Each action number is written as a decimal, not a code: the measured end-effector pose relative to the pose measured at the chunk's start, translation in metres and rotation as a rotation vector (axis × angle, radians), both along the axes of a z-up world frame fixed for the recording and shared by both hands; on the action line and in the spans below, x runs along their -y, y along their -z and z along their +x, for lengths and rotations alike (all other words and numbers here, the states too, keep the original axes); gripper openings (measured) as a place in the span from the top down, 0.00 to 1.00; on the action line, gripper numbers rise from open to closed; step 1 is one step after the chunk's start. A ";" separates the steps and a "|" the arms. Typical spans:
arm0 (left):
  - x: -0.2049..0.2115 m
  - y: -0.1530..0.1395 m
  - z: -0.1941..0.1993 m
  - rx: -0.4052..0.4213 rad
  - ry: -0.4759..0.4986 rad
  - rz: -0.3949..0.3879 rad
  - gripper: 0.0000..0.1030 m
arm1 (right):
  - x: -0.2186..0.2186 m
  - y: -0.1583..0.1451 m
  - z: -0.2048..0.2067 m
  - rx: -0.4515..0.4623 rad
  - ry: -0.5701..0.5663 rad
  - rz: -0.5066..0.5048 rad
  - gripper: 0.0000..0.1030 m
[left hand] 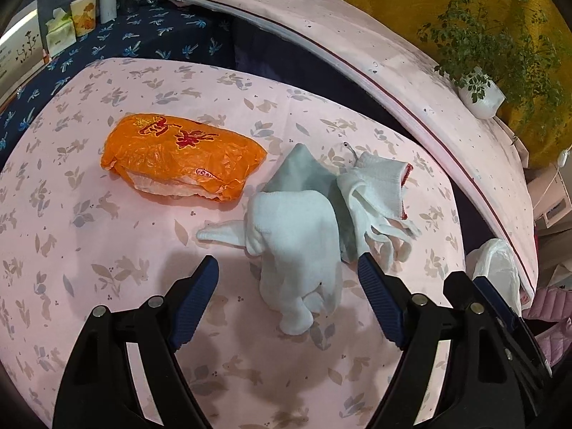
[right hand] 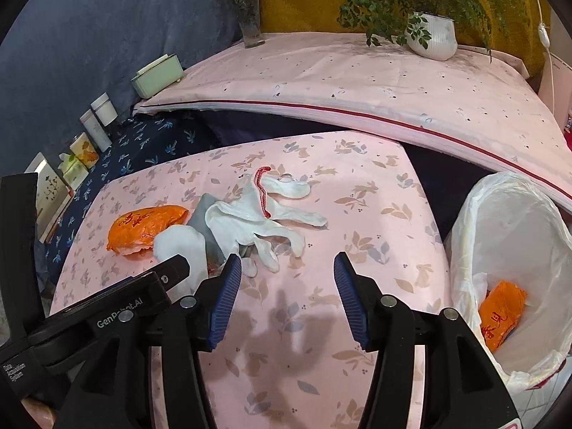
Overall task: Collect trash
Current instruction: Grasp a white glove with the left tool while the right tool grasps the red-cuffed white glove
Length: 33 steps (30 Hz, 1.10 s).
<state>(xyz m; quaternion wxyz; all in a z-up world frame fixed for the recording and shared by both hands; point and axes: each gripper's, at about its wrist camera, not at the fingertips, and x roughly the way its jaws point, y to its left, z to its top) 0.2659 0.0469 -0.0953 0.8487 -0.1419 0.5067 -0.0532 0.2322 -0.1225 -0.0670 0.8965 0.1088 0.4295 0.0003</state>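
Note:
An orange plastic bag [left hand: 182, 157] lies on the pink rabbit-print table [left hand: 89, 236]; it also shows in the right wrist view [right hand: 143, 228]. Right of it lies a heap of white gloves and socks [left hand: 296, 236] over a grey cloth [left hand: 300, 171], also seen from the right wrist [right hand: 250, 221]. My left gripper [left hand: 287, 271] is open, its fingers either side of a white sock. My right gripper [right hand: 287, 275] is open and empty above bare tablecloth, right of the heap. A white-lined trash bin [right hand: 507, 250] at the table's right edge holds another orange bag [right hand: 500, 314].
A higher pink-covered surface [right hand: 357, 78] behind carries a white plant pot [right hand: 432, 35], a flower vase [right hand: 250, 25] and a green box [right hand: 157, 75]. Tissue packs and bottles [right hand: 89, 136] line a dark blue cloth at the left. The bin's liner shows in the left wrist view [left hand: 497, 268].

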 end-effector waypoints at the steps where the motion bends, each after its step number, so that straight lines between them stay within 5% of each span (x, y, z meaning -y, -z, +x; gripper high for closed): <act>1: 0.000 0.003 0.003 -0.007 0.003 -0.009 0.33 | -0.001 0.001 0.005 -0.003 -0.001 0.001 0.49; 8: -0.002 0.015 0.013 -0.053 0.042 -0.070 0.80 | 0.000 0.008 0.036 -0.009 0.003 0.013 0.49; 19: -0.017 0.005 0.011 -0.016 0.020 -0.045 0.83 | -0.010 0.036 0.082 -0.075 -0.023 0.074 0.50; 22: -0.019 0.004 0.014 -0.018 0.016 -0.043 0.83 | -0.014 0.047 0.086 -0.099 -0.037 0.081 0.63; 24: -0.019 0.003 0.014 -0.015 0.016 -0.042 0.83 | -0.016 0.053 0.088 -0.124 -0.050 0.092 0.92; 33: 0.000 -0.013 0.002 0.016 0.058 -0.031 0.83 | 0.003 0.036 0.048 -0.068 -0.029 0.127 0.95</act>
